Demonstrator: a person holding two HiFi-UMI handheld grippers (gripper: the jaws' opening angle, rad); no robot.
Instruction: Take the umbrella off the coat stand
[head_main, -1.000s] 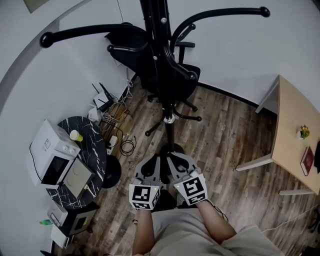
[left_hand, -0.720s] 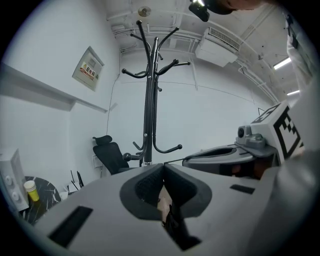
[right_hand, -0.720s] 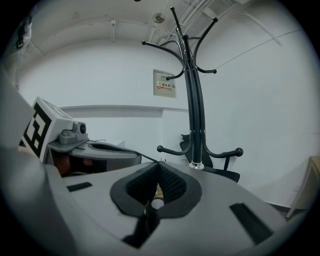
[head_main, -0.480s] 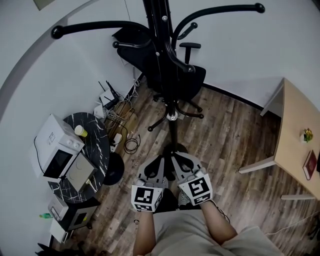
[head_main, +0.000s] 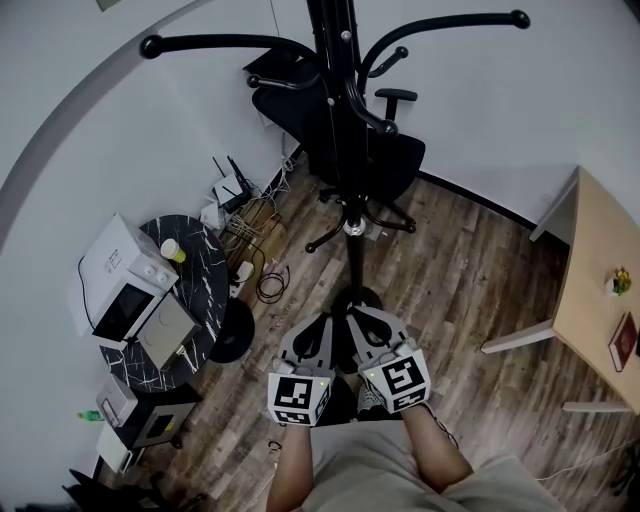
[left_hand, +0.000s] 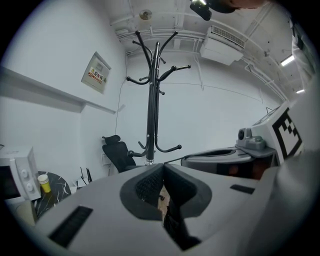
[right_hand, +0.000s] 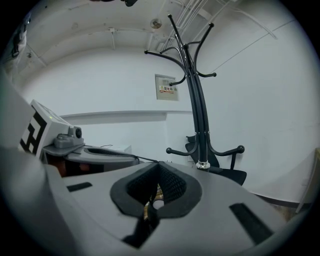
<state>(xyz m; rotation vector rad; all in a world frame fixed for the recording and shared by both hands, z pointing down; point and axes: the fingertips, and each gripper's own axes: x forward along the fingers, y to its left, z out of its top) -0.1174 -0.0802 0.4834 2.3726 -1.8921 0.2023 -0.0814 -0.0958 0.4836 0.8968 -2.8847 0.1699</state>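
A tall black coat stand (head_main: 340, 110) with curved hooks rises from the wood floor right in front of me; its base (head_main: 355, 298) sits just beyond my grippers. Against its black pole I cannot make out an umbrella in any view. My left gripper (head_main: 322, 320) and right gripper (head_main: 353, 316) are held side by side, low, pointing at the stand's foot. Both are shut with nothing between the pads. The left gripper view shows the left gripper (left_hand: 162, 165) with the stand (left_hand: 151, 100) straight beyond it. The right gripper view shows the right gripper (right_hand: 159, 163) with the stand (right_hand: 196, 100) up and to the right.
A black office chair (head_main: 375, 150) stands behind the stand by the wall. At the left is a round black marble table (head_main: 200, 300) with a white microwave (head_main: 120, 290) and a yellow cup (head_main: 172, 250). Cables and a router (head_main: 240, 200) lie by the wall. A wooden desk (head_main: 600, 290) is at the right.
In the head view the stand, chair and table have slid right and down, so I am a little nearer the stand. Both grippers stay shut and side by side.
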